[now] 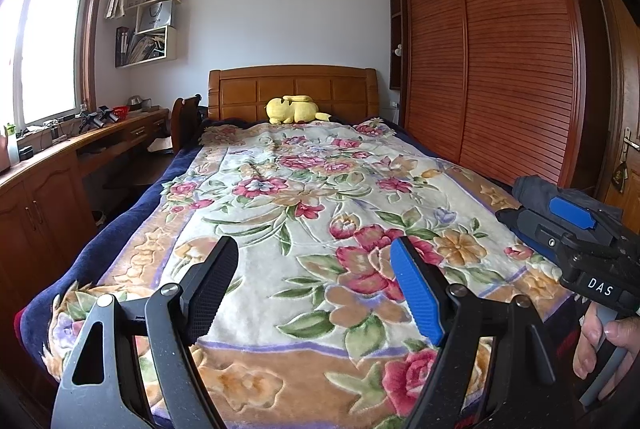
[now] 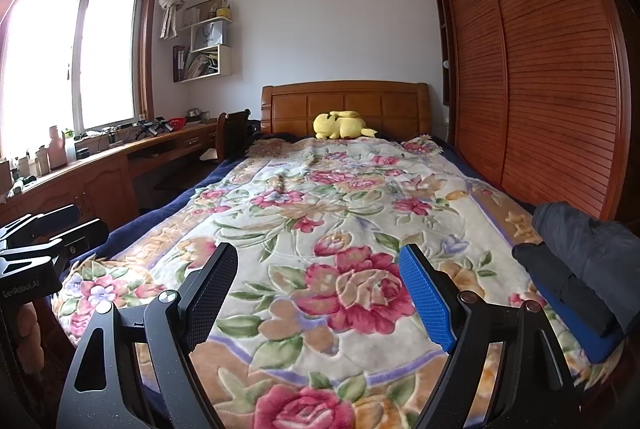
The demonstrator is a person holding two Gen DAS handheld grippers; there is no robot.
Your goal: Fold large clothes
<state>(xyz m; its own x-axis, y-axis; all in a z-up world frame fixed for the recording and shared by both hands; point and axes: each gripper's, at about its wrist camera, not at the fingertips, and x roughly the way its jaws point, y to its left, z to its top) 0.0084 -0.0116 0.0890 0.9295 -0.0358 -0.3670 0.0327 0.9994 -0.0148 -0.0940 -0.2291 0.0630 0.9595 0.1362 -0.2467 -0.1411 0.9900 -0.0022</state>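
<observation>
A dark grey garment (image 2: 584, 249) with a blue part lies bunched at the near right edge of the bed; in the left wrist view the garment (image 1: 536, 189) shows behind the right gripper. My left gripper (image 1: 316, 285) hovers open over the floral blanket (image 1: 304, 197), and nothing is between its black and blue fingers. My right gripper (image 2: 320, 293) is likewise open and empty above the blanket (image 2: 320, 213), with the garment to its right. Each gripper shows in the other's view: the right gripper (image 1: 532, 217) on the right, the left gripper (image 2: 68, 225) on the left.
A yellow plush toy (image 1: 294, 109) rests against the wooden headboard (image 1: 292, 89). A slatted wardrobe (image 1: 500, 49) runs along the bed's right side. A cluttered desk (image 2: 120, 149) and chair (image 2: 232, 133) stand under the window on the left. A hand (image 1: 600, 341) grips the right gripper's handle.
</observation>
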